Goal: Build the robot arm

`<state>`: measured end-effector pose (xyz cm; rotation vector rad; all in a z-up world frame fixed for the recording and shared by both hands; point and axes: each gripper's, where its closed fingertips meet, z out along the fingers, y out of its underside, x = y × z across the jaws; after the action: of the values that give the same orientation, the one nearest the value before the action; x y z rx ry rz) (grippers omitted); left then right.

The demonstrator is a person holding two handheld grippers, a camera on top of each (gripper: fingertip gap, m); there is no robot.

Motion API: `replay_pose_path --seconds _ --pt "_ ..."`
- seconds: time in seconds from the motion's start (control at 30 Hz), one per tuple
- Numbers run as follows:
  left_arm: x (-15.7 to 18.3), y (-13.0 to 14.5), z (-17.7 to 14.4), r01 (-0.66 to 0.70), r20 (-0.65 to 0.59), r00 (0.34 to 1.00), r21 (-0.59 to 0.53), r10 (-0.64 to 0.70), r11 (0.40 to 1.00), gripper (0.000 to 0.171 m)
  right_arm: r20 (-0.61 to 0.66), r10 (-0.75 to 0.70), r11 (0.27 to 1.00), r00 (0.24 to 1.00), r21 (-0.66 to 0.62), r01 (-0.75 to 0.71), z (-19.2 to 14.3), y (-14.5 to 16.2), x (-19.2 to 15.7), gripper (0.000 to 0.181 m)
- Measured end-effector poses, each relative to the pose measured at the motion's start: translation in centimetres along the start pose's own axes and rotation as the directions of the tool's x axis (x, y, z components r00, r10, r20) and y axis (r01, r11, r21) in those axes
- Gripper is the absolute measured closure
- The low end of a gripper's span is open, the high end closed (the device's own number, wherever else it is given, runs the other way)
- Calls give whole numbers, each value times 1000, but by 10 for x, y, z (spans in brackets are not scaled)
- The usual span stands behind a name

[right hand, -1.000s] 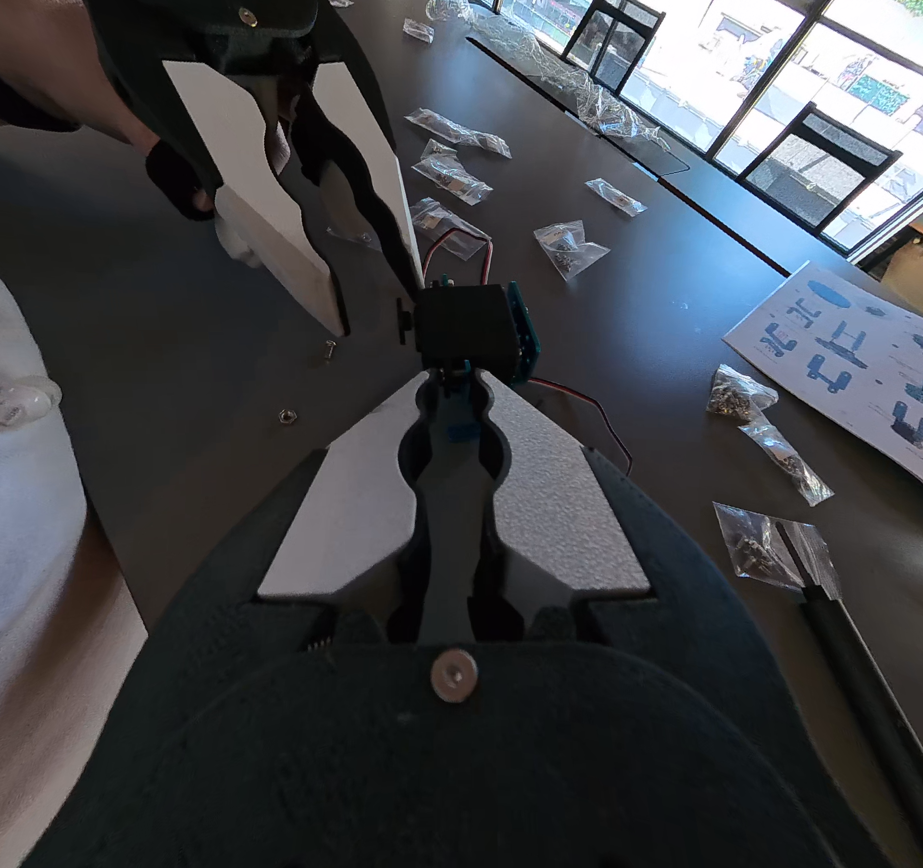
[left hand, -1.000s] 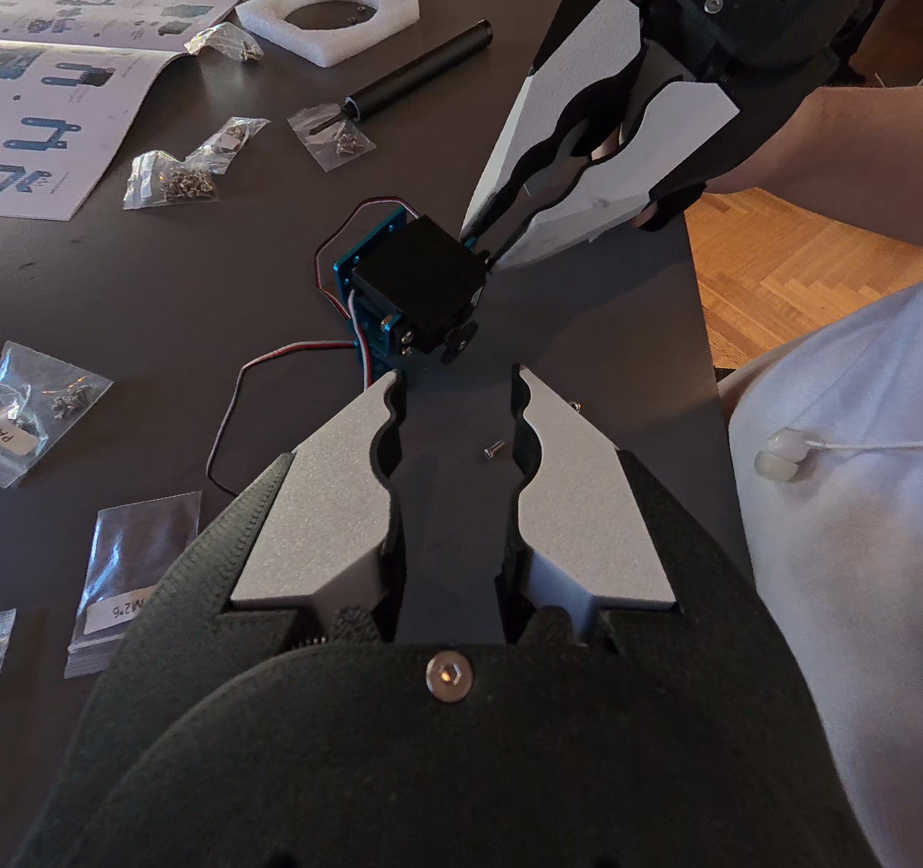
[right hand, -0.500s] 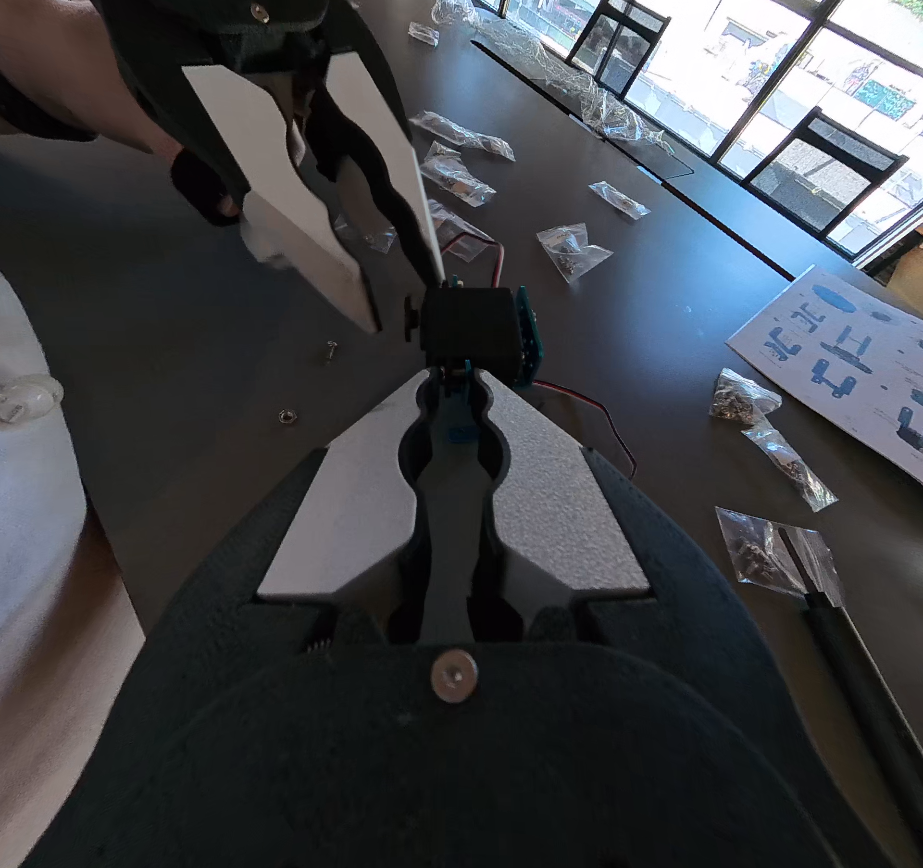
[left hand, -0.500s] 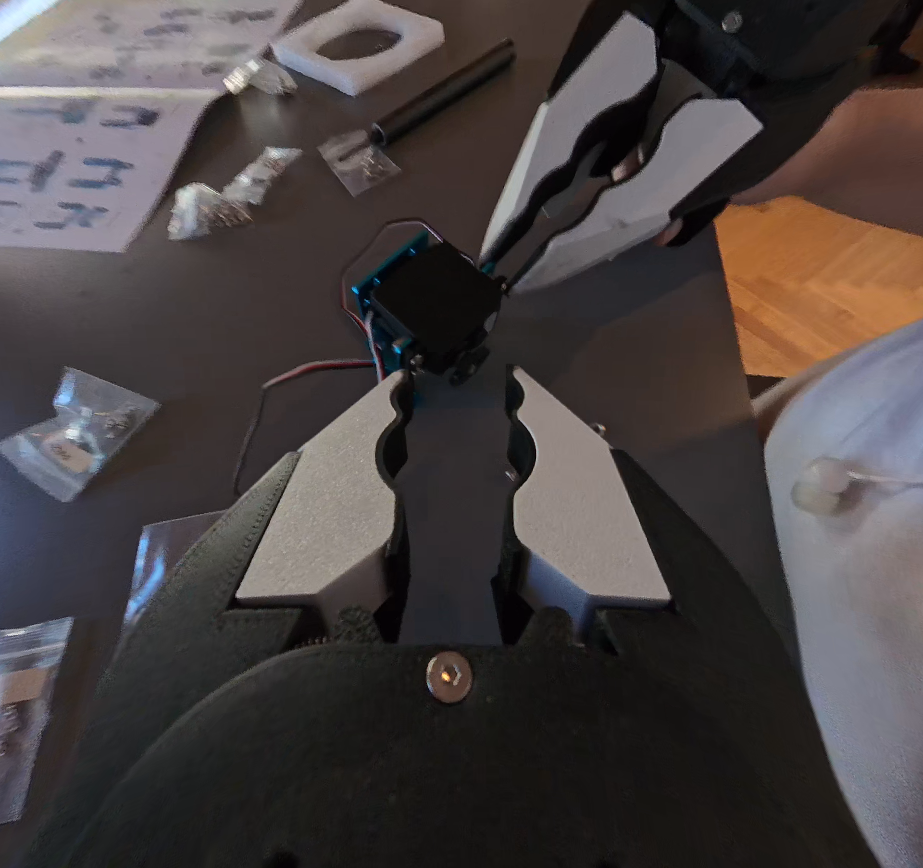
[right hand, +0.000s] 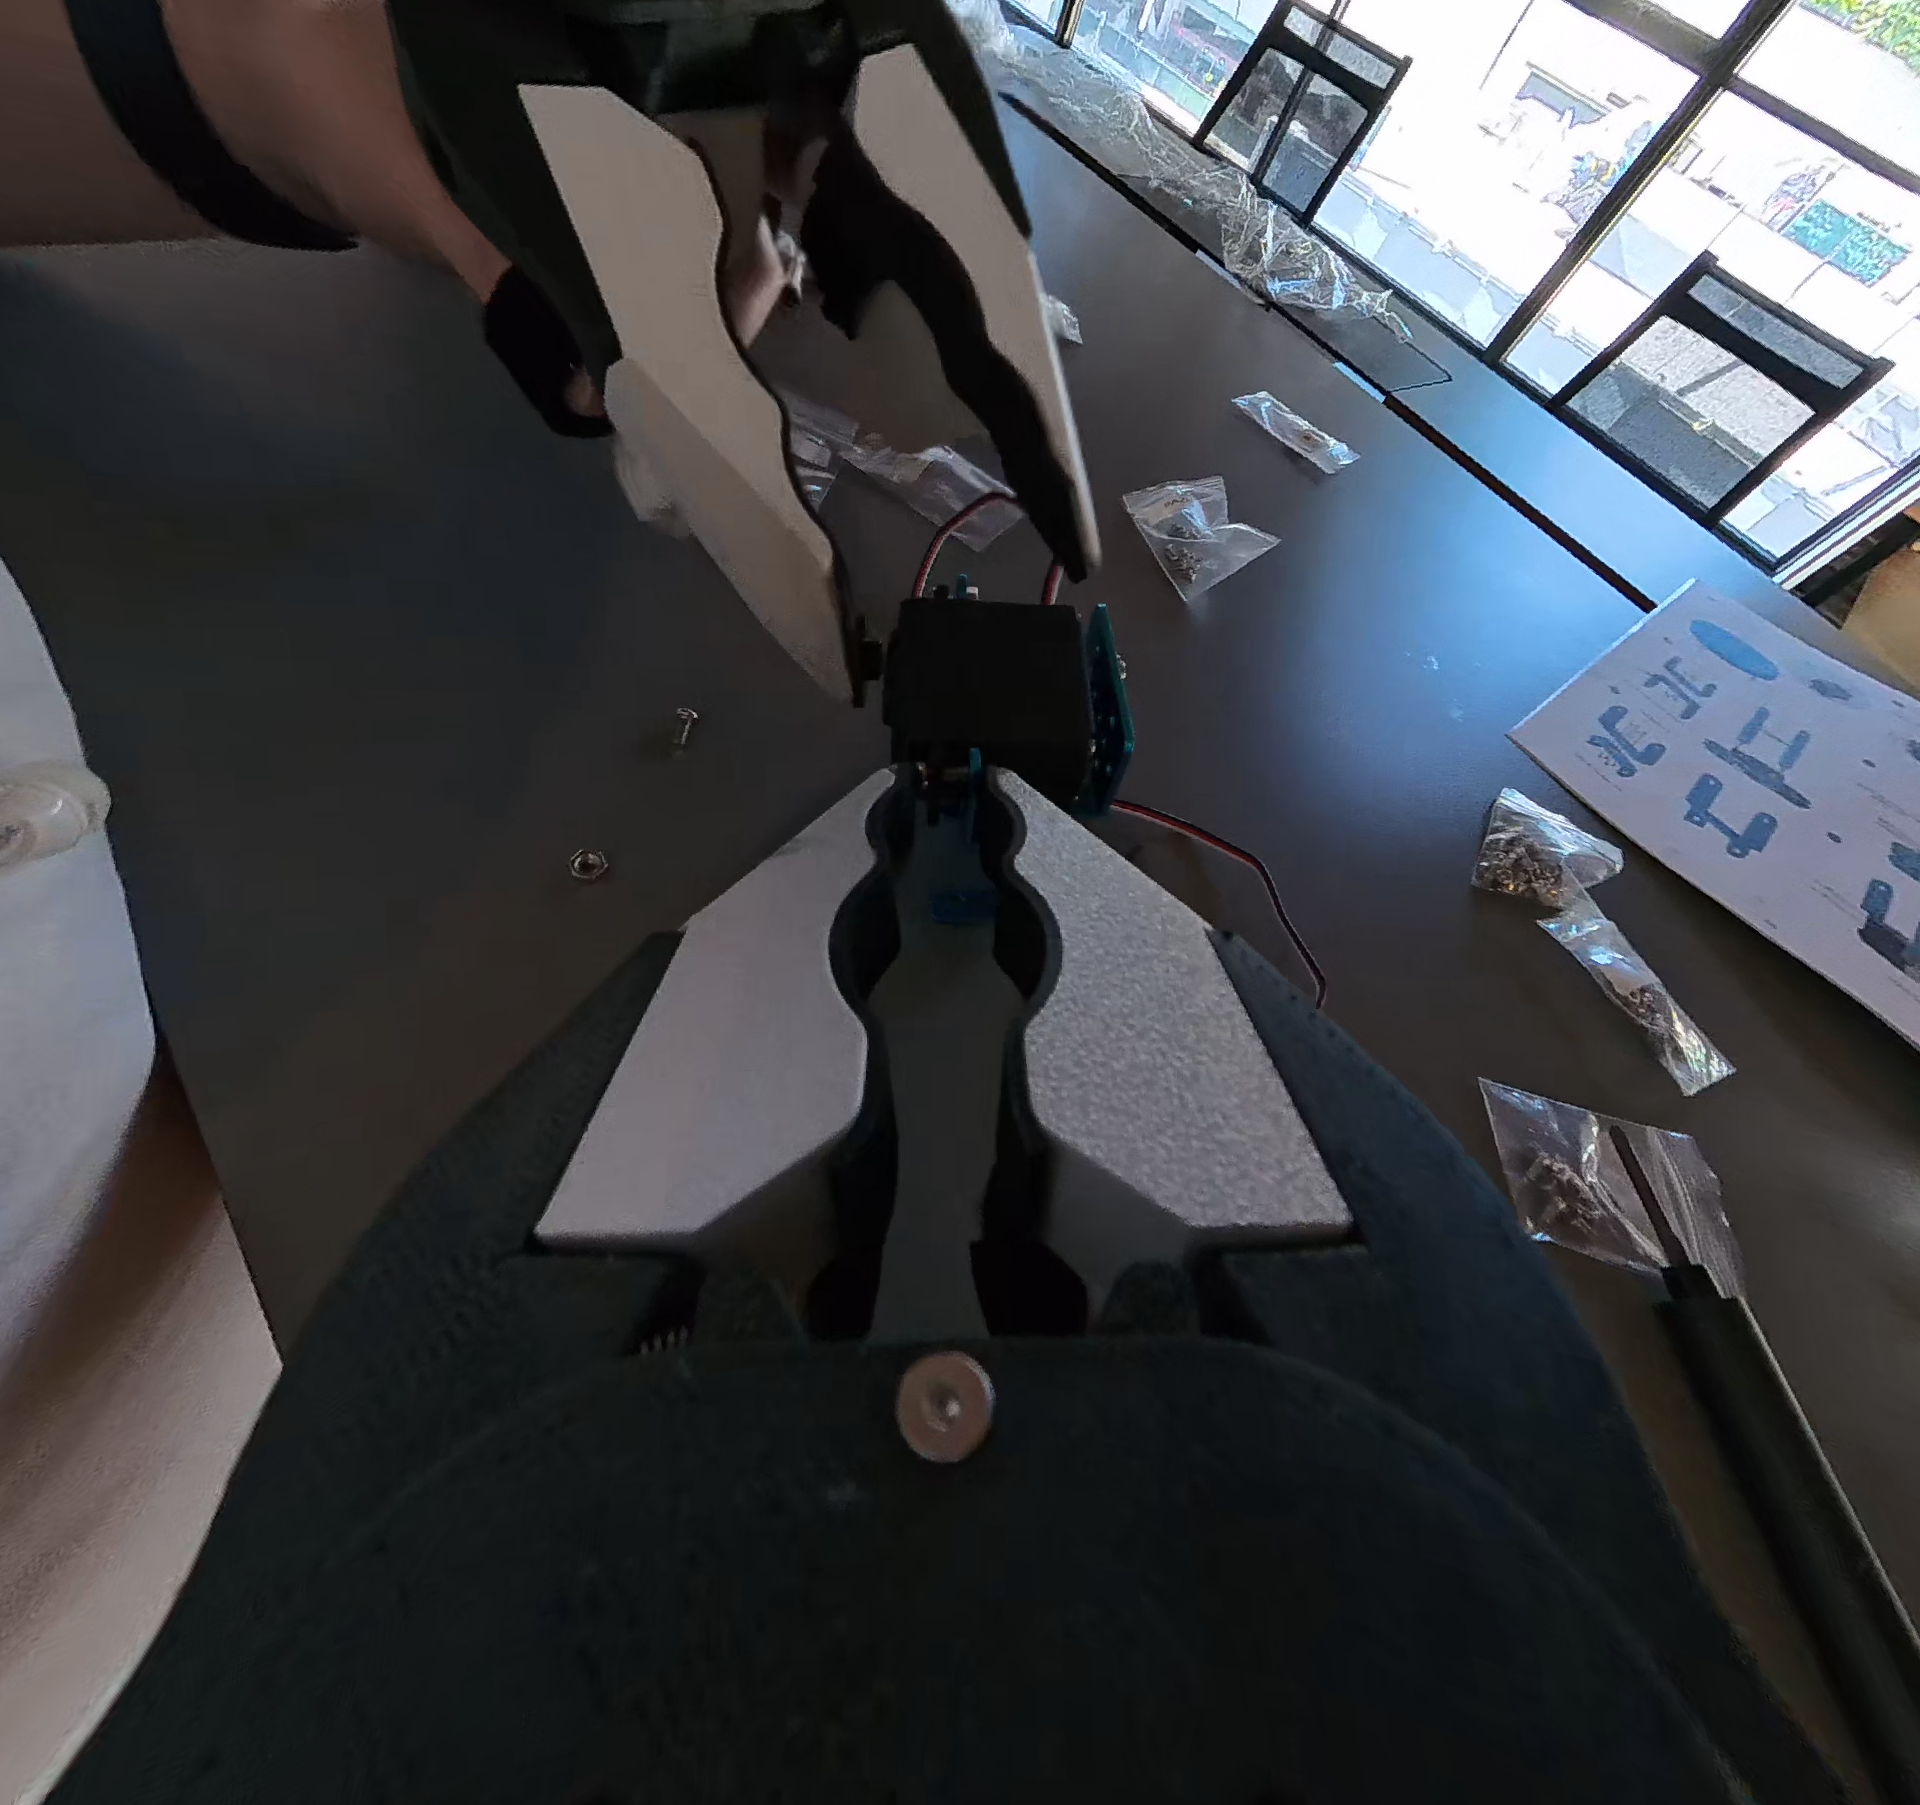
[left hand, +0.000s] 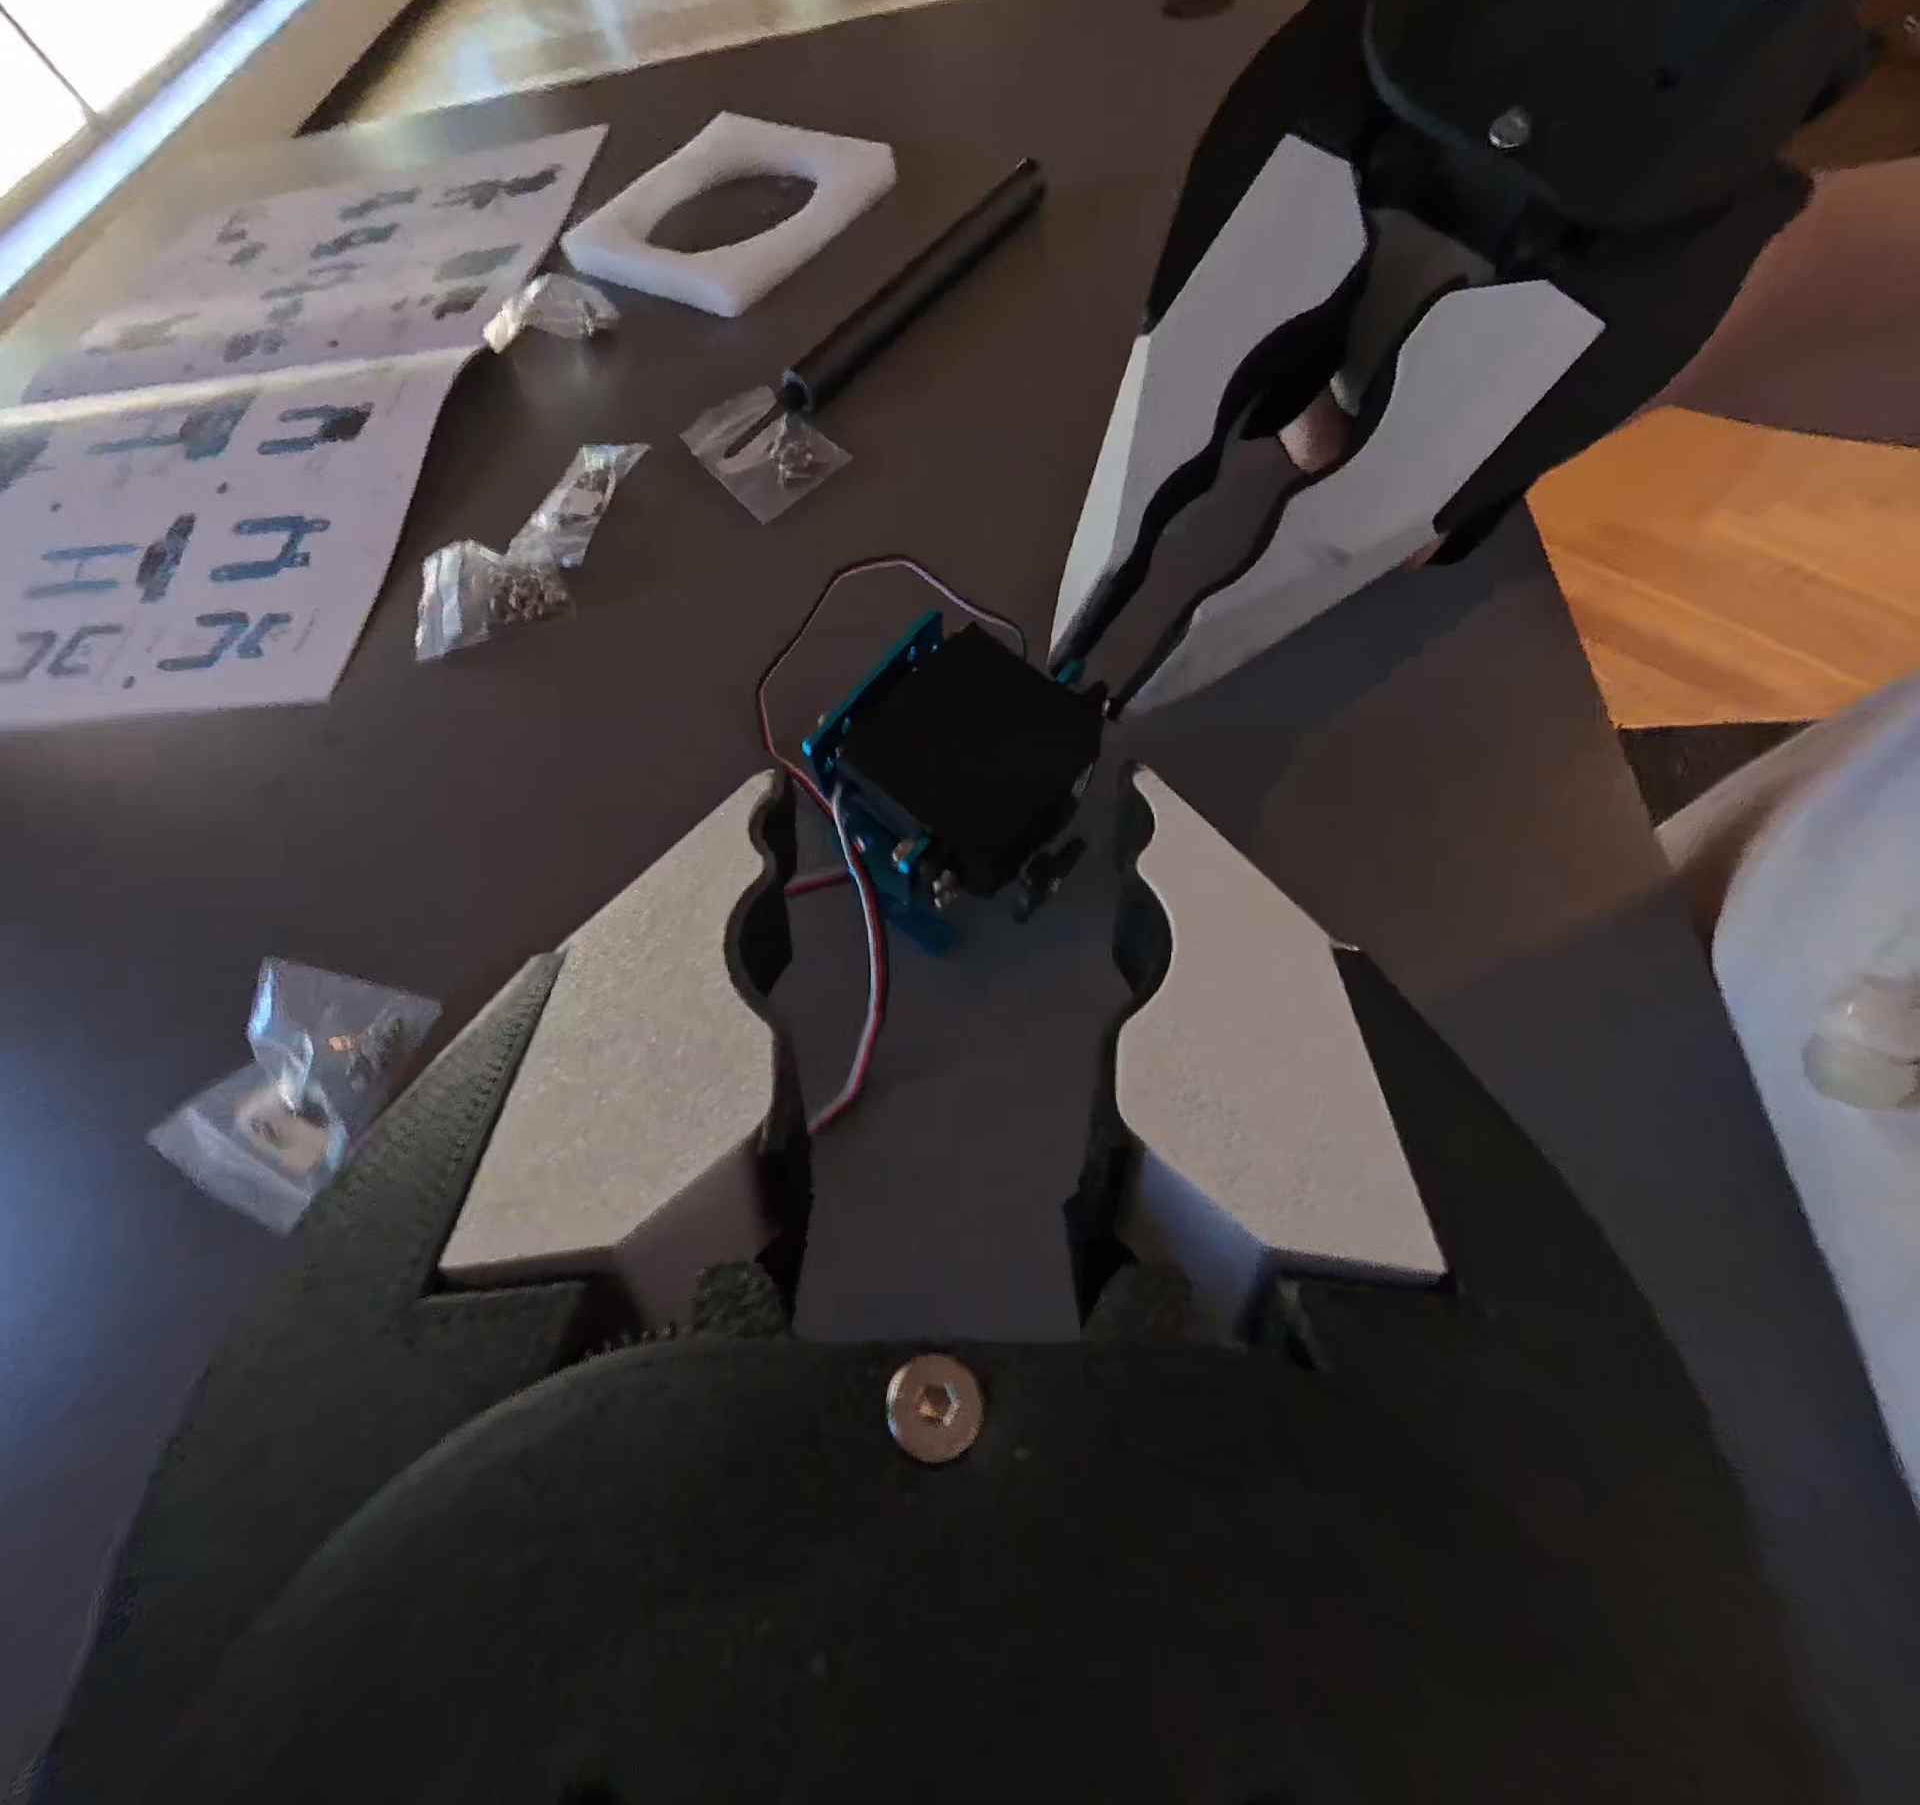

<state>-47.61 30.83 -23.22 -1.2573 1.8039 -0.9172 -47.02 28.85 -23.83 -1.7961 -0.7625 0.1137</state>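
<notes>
A black servo (left hand: 971,753) in a blue metal bracket (left hand: 873,716), with red and white wires (left hand: 868,934), stands on the dark table (left hand: 623,820). My left gripper (left hand: 951,784) is open, and its fingertips straddle the servo's near end without clamping it. In the right wrist view the left gripper (right hand: 961,623) comes down from above, one finger on each side of the servo (right hand: 982,695). My right gripper (right hand: 940,791) is shut on a blue bracket tab (right hand: 951,846) at the servo's base. It also shows in the left wrist view (left hand: 1086,690).
A loose screw (right hand: 681,725) and a nut (right hand: 587,862) lie left of the servo. Several clear bags of hardware (left hand: 488,597), a printed sheet (left hand: 187,529), a white foam square (left hand: 732,212) and a black rod (left hand: 914,285) lie beyond. The table edge (left hand: 1569,612) is at the right. Only a small space, under 4 cm, lies between the two pairs of fingers.
My left gripper has moved forward and opened wider, so its fingertips now flank the servo. My right gripper has stayed shut on the bracket.
</notes>
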Motion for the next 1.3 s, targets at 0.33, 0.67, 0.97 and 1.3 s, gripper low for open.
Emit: replay_pose_path --seconds 0.33,0.67,0.97,1.3 --pt "2 -1 23 -240 -137 964 -88 227 967 113 -23 26 1000 999 0 -26 1 1 2 168" --pt "3 -1 24 -237 -104 968 -70 229 969 114 -98 91 996 991 3 -91 -2 3 6 168" --pt "6 -1 25 -295 -116 951 -76 285 952 116 -38 16 999 999 -38 -17 -4 3 3 168" --pt "7 -1 26 -313 -143 943 -67 301 947 117 -5 -9 998 1000 -65 8 -4 4 3 168"
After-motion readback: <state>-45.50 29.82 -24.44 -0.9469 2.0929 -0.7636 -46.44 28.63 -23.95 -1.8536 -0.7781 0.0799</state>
